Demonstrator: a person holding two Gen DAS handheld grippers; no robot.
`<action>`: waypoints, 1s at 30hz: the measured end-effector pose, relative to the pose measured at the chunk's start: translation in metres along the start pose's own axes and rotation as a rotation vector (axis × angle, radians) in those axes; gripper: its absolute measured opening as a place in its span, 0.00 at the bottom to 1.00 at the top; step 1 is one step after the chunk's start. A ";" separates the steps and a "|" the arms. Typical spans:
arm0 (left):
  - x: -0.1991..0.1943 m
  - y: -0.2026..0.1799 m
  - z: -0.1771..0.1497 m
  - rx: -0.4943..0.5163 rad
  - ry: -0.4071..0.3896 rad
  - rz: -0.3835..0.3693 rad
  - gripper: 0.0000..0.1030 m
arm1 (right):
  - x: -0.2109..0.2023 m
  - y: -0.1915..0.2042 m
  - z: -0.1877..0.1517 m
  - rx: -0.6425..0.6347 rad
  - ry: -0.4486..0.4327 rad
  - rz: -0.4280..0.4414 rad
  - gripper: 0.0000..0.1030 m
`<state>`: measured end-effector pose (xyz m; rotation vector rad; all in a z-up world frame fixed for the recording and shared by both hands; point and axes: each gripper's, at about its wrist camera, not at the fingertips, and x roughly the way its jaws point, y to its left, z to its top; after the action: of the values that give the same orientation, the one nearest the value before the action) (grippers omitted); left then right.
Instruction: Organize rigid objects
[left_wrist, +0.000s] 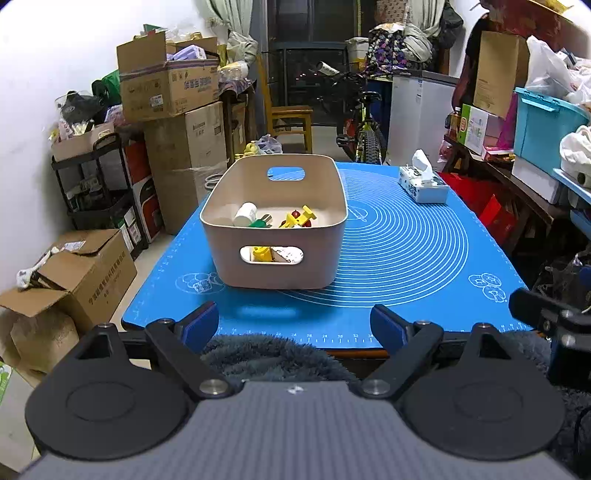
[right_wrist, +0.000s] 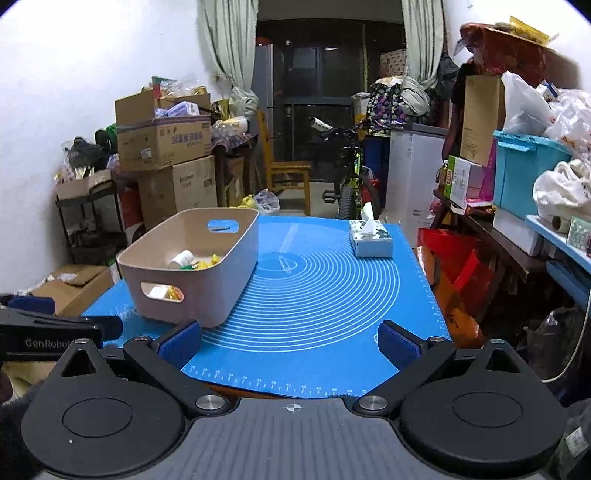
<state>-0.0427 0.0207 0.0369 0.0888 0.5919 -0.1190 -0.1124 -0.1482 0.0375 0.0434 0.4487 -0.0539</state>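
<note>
A beige plastic bin (left_wrist: 273, 266) with handle cut-outs stands on the blue mat (left_wrist: 406, 251). Inside it lie a white bottle (left_wrist: 245, 214), a green piece (left_wrist: 260, 222), a yellow toy (left_wrist: 300, 218) and other small items. The bin also shows in the right wrist view (right_wrist: 207, 291), left of centre, with the white bottle (right_wrist: 181, 259) in it. My left gripper (left_wrist: 295, 326) is open and empty, held at the table's near edge in front of the bin. My right gripper (right_wrist: 290, 343) is open and empty, over the mat's near edge to the right of the bin.
A tissue box (left_wrist: 423, 182) sits at the mat's far right; it also shows in the right wrist view (right_wrist: 371, 242). Cardboard boxes (left_wrist: 74, 273) stand on the floor left of the table. Shelves with a blue crate (left_wrist: 546, 129) line the right. A bicycle (left_wrist: 364, 125) stands behind.
</note>
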 end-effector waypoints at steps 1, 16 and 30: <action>0.001 0.000 0.000 -0.006 0.003 0.000 0.87 | 0.000 0.001 -0.001 -0.008 -0.002 0.002 0.98; 0.006 0.002 -0.004 -0.002 0.033 -0.010 0.87 | 0.006 -0.001 -0.006 0.012 0.008 -0.002 0.98; 0.005 0.000 -0.005 0.019 0.027 -0.009 0.87 | 0.007 -0.002 -0.006 0.010 0.008 -0.003 0.98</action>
<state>-0.0413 0.0204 0.0303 0.1061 0.6186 -0.1318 -0.1085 -0.1501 0.0294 0.0524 0.4570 -0.0586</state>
